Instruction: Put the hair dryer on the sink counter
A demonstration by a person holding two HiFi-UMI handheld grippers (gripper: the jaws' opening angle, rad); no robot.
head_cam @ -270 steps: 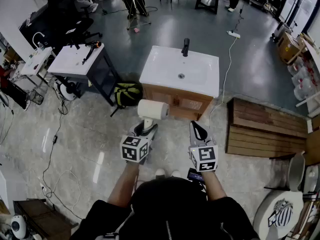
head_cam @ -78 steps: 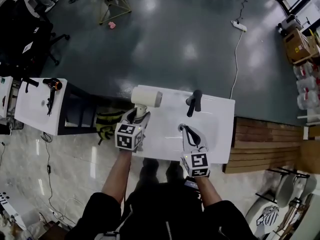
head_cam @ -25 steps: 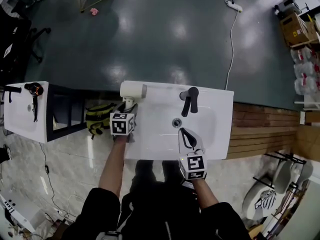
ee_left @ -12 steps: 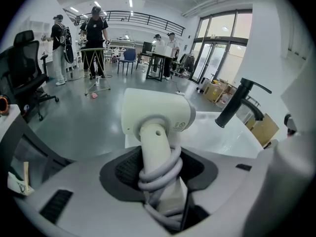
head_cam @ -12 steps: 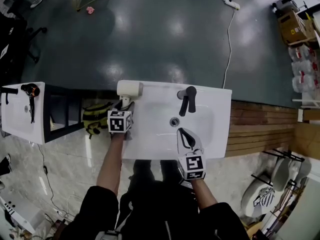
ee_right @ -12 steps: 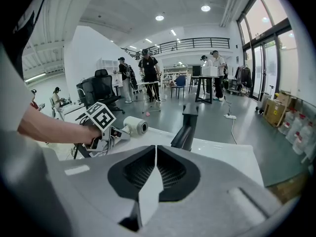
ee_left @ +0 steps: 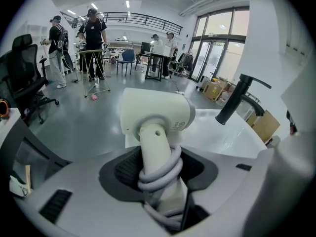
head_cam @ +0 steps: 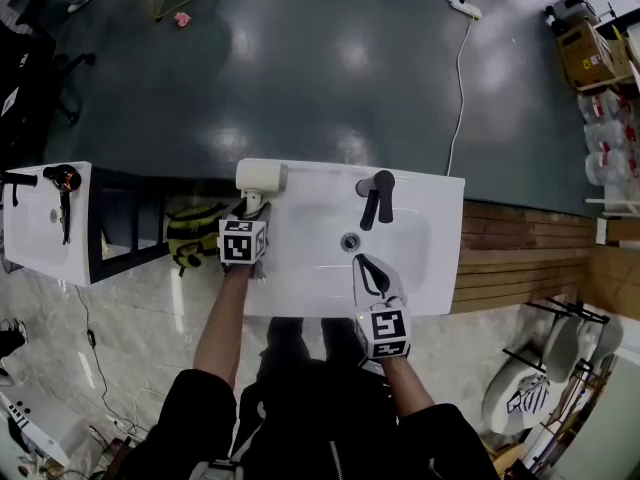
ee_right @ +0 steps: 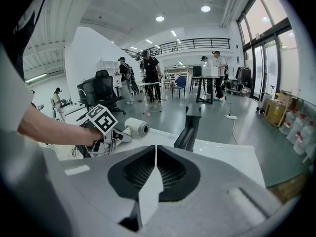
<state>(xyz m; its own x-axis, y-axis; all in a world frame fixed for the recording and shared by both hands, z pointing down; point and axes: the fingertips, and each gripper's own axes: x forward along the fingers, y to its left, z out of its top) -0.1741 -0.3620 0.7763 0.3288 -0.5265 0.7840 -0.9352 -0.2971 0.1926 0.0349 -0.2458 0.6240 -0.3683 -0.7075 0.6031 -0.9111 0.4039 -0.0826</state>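
A cream hair dryer point(head_cam: 259, 176) with its cord wound round the handle point(ee_left: 159, 164) sits in my left gripper point(head_cam: 250, 218), which is shut on that handle. Its head lies at the far left corner of the white sink counter point(head_cam: 420, 278), low over it; I cannot tell whether it touches. In the left gripper view the dryer head point(ee_left: 155, 113) fills the middle. My right gripper point(head_cam: 371, 274) is shut and empty over the counter's front, near the drain point(head_cam: 349, 241). The right gripper view shows the left gripper point(ee_right: 116, 136) with the dryer point(ee_right: 136, 127) off to the left.
A black faucet point(head_cam: 376, 196) stands at the back of the basin. A white side table point(head_cam: 40, 233) at left carries another hair dryer point(head_cam: 64, 182). A yellow-green bag point(head_cam: 190, 236) lies between table and sink. Wooden boards point(head_cam: 520, 258) lie to the right. Several people stand far off point(ee_right: 149, 73).
Over the longer span I carried the dryer from in front of the sink to its far left corner. In the last second both grippers have barely moved.
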